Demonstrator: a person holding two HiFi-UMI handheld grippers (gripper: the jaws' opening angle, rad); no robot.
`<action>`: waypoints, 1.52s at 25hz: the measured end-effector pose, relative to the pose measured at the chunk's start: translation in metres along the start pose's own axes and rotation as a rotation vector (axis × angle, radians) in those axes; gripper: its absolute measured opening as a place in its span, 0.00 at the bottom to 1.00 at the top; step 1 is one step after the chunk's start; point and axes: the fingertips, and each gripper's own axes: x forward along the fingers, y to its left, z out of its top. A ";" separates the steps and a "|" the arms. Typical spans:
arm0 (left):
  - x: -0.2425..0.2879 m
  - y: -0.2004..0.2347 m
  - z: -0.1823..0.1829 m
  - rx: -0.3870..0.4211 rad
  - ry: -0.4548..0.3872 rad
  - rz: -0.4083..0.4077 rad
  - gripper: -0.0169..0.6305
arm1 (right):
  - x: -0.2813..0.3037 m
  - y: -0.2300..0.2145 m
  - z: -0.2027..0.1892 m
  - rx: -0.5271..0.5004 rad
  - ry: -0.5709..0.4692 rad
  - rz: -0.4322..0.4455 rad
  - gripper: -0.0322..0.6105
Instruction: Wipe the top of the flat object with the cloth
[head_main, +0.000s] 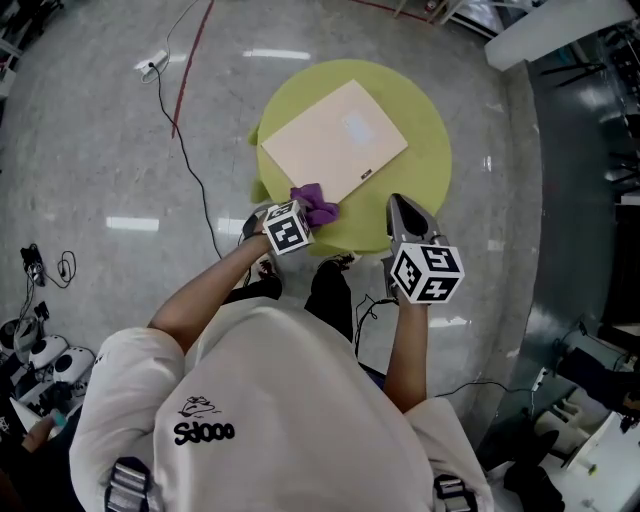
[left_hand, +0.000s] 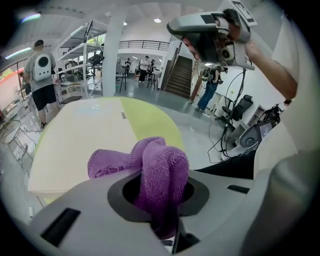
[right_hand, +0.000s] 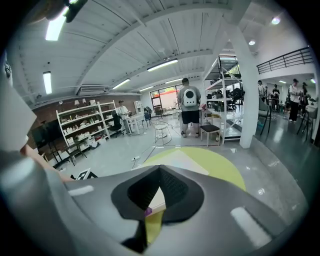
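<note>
**Fig. Start of the wiping stroke, seen from my remote station.**

The left claw (head_main: 303, 213) pinches a bunched purple cloth (head_main: 320, 205). In the left gripper view the fabric fills the hollow between the jaws, and a loose fold spills forward. The cloth sits at the near edge of the flat beige board (head_main: 335, 135), which lies askew on the round yellow-green table (head_main: 428, 150). I cannot confirm that the cloth presses on the board. The right claw (head_main: 401, 208) is pressed together on nothing. It hangs above the table's near right side, apart from the board.

**Hazards, as I judge them:**
- The board looks loose on the table and nothing braces it. A firm push away from me could slide or turn it instead of wiping it.
- The cloth is gripped as a wad, so only a narrow fold may reach the surface. Much of the top would then go unwiped unless I make many passes.
- If I lower the claw too far, its hard tips rather than the fabric may scrape the board.
- Drag on the trailing fold could tug the cloth out of the claw.
</note>
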 end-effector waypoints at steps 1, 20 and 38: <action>-0.001 0.000 0.002 -0.002 -0.003 -0.011 0.13 | -0.001 -0.003 0.006 -0.005 -0.008 0.002 0.06; -0.229 0.120 0.178 -0.099 -0.628 0.548 0.13 | 0.005 -0.022 0.162 -0.235 -0.232 0.142 0.06; -0.384 0.103 0.204 -0.027 -0.812 0.843 0.13 | -0.018 0.037 0.238 -0.440 -0.348 0.213 0.06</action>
